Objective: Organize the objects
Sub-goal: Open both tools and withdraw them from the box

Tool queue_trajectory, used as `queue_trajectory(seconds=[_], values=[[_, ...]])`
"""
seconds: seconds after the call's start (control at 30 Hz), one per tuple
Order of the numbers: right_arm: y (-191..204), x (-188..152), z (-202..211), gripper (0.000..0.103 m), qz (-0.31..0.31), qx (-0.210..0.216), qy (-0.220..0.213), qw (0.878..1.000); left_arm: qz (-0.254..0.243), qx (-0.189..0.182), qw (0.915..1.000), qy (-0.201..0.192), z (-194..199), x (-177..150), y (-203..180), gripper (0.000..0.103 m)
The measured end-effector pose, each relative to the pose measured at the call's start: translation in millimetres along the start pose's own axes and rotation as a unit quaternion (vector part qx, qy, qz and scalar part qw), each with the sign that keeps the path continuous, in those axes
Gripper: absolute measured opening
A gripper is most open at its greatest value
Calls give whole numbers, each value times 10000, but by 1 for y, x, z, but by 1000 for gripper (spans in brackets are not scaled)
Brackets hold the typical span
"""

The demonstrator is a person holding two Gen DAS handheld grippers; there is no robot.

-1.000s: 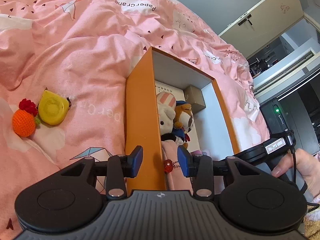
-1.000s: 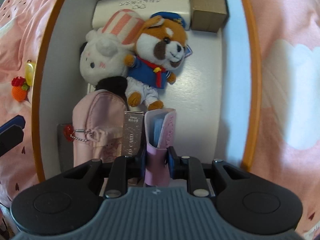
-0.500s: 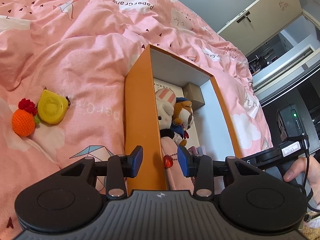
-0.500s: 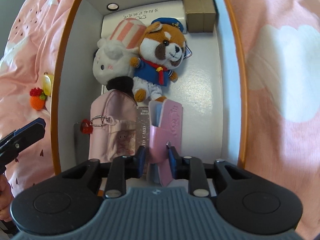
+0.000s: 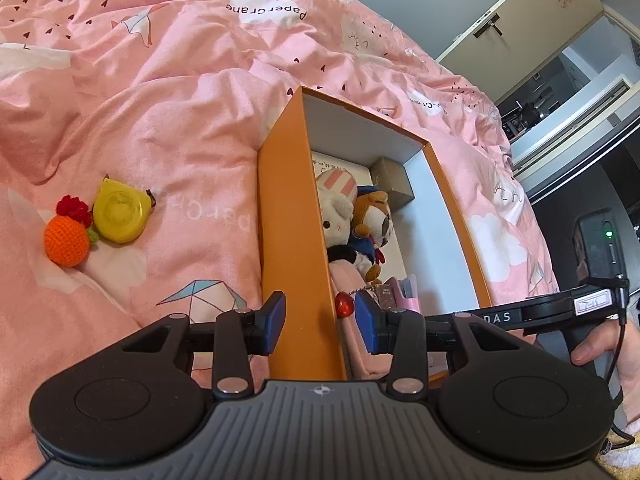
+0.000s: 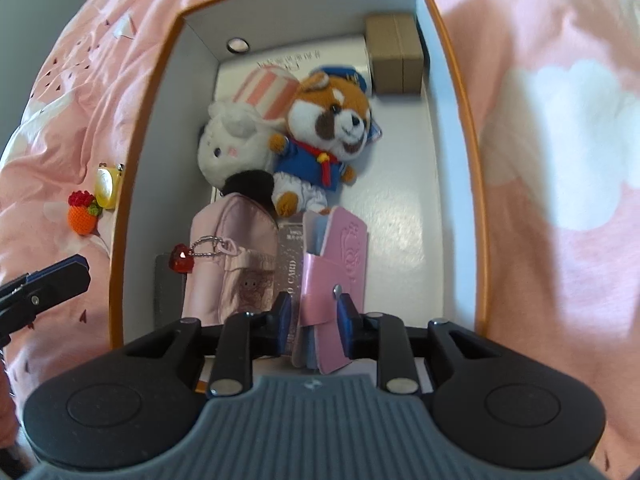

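On the pink bed [image 5: 168, 128], the orange box [image 6: 476, 216] holds plush toys. The right claw [image 6: 312, 312] grips a pink card wallet [image 6: 336, 256] over the box (long axis pointing forward). The left claw [image 5: 320, 322] gapes wide, straddling the box wall.

Pink pouch [image 6: 236, 256] hides white plush's [image 6: 232, 148] body (mostly).

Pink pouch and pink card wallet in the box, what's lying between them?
A silvery card marked "CARD" sits between the pink pouch and the pink card wallet, seen in the right wrist view.
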State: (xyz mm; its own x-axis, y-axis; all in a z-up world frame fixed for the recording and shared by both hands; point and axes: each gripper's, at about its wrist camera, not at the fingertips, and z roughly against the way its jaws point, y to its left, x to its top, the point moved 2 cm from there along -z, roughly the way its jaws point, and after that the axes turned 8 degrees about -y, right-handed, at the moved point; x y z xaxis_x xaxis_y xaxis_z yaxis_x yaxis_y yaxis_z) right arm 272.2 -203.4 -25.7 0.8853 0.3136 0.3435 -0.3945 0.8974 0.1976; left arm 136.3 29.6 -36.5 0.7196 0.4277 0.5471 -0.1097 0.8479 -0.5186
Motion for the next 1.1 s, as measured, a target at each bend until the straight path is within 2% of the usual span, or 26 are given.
queue_trajectory(seconds=[0.13,0.3,0.37,0.53,0.73,0.8,0.97,1.1], values=[[11,-7,17,28,234,-119,-507,9984,-114,26,9999,-78,8,-4,-4,46],[38,-20,39,30,516,3,-1274,9905,-271,1,9993,-243,17,-8,-9,46],[51,-27,47,34,550,132,-1575,9859,-385,37,9987,-317,21,-10,-12,46],[84,-46,56,34,492,458,-2183,9736,-634,161,9962,-573,32,-11,-14,46],[121,-62,55,37,912,272,-2884,9528,-846,475,9924,-761,45,-10,-4,45],[131,-64,53,38,1058,236,-3011,9474,-908,582,9910,-796,50,-8,3,45],[150,-63,42,39,1241,471,-3124,9406,-881,783,9903,-737,59,-3,25,45],[169,-63,26,40,1438,590,-2981,9418,-822,1068,9895,-512,61,2,46,45]])
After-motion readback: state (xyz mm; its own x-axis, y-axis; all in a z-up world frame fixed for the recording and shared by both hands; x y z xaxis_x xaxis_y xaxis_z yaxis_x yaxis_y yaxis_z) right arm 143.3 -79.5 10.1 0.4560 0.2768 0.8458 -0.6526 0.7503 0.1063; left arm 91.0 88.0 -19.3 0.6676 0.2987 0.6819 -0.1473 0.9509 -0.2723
